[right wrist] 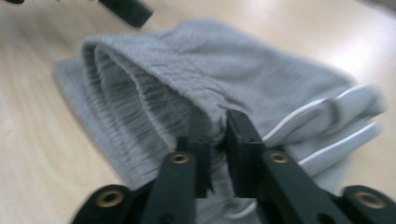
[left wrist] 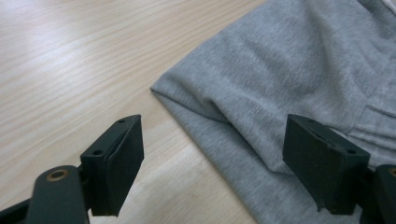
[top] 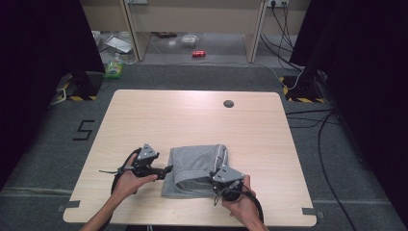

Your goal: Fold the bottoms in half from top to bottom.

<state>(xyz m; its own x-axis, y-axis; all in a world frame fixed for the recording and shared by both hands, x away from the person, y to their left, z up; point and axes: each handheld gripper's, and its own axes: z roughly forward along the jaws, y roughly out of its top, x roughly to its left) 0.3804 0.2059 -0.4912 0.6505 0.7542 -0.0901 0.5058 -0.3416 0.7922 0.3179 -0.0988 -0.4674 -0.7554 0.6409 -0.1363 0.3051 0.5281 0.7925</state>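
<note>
On the table's (top: 144, 120) near edge lie folded grey shorts (top: 197, 168) with white piping. Right gripper (right wrist: 217, 140) pinches the elastic waistband; left gripper (left wrist: 210, 163) is spread wide, straddling a folded corner.

A light wood-grain counter (top: 192, 120) is standing on grey carpet. A round dark grommet (top: 228, 103) is sitting near its far edge. A folded grey garment (top: 197, 168) with white piping is lying flat on the near half, its elastic waistband facing the near edge.
</note>
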